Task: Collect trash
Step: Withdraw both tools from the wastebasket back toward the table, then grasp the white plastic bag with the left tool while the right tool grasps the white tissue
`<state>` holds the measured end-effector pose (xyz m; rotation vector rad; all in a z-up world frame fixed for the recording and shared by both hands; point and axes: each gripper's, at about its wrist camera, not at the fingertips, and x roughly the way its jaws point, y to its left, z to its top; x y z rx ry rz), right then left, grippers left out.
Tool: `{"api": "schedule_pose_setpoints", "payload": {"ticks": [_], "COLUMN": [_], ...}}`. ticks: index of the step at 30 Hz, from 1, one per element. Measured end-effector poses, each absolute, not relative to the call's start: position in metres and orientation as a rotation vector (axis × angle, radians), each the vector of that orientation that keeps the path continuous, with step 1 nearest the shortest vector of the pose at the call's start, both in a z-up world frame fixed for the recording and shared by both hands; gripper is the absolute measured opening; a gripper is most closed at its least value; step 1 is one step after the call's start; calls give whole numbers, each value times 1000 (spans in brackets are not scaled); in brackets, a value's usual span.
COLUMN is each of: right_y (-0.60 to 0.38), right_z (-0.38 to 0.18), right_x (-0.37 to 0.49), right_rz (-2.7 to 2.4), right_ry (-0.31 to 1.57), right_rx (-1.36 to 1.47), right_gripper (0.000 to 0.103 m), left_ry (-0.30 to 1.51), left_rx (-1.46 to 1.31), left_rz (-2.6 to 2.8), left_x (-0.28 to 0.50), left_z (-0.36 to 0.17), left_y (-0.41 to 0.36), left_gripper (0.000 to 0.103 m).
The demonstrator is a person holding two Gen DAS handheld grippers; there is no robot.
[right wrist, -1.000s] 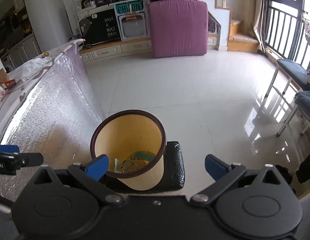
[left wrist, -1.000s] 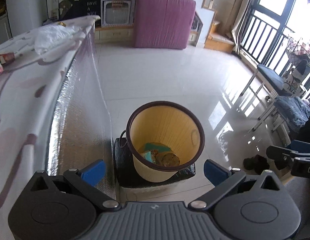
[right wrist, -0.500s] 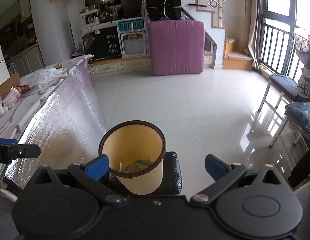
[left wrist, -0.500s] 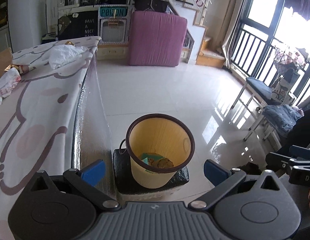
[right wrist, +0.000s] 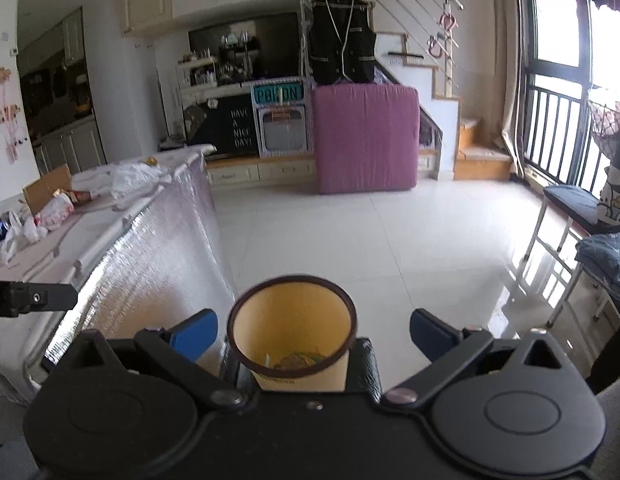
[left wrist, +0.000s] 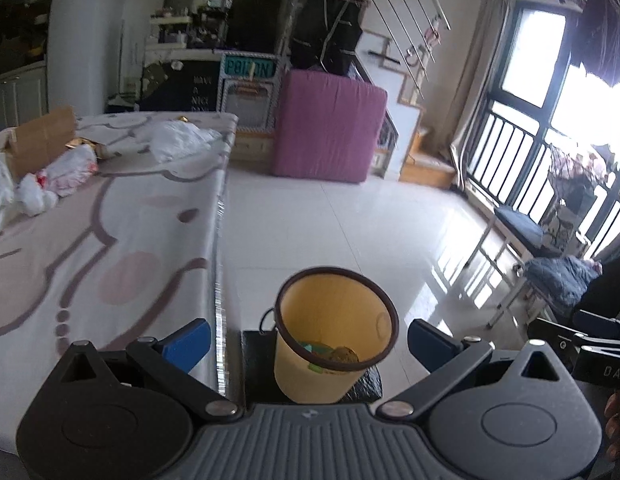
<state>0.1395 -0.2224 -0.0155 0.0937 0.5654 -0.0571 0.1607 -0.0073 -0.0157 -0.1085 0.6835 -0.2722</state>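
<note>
Looking along the left gripper (left wrist: 308, 340), its blue fingers (left wrist: 188, 342) stand wide apart with nothing between them. Just beyond them a yellow bin (left wrist: 333, 330) sits on a black mat (left wrist: 256, 354) on the floor, with scraps in its bottom. To the left lies a table (left wrist: 110, 240) under a patterned cloth; at its far end are crumpled plastic bags (left wrist: 68, 170) and a cardboard box (left wrist: 40, 140). The right gripper (left wrist: 589, 340) shows at the right edge.

From the right gripper (right wrist: 311, 330), the fingers (right wrist: 194, 332) are likewise spread and empty. The bin (right wrist: 292, 334) is near, between them. The bags (right wrist: 52, 210) lie on the table (right wrist: 110, 232) far left. A pink cushion (right wrist: 365, 138) leans against the far wall.
</note>
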Motion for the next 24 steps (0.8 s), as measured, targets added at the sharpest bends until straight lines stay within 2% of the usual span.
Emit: {"api": "schedule_pose_setpoints", "payload": {"ticks": [7, 24], "right_y": [-196, -80], "right_z": [-12, -1], "right_x": [139, 202], "right_rz": [18, 184], "right_ry": [476, 420], "right_rx": [87, -48], "right_gripper": [103, 103], "left_ry": [593, 427], "left_rx": [-125, -103], "left_rz": [-188, -27], "left_x": [150, 169], "left_z": [-9, 17], "left_y": [26, 149], "left_gripper": [103, 103]}}
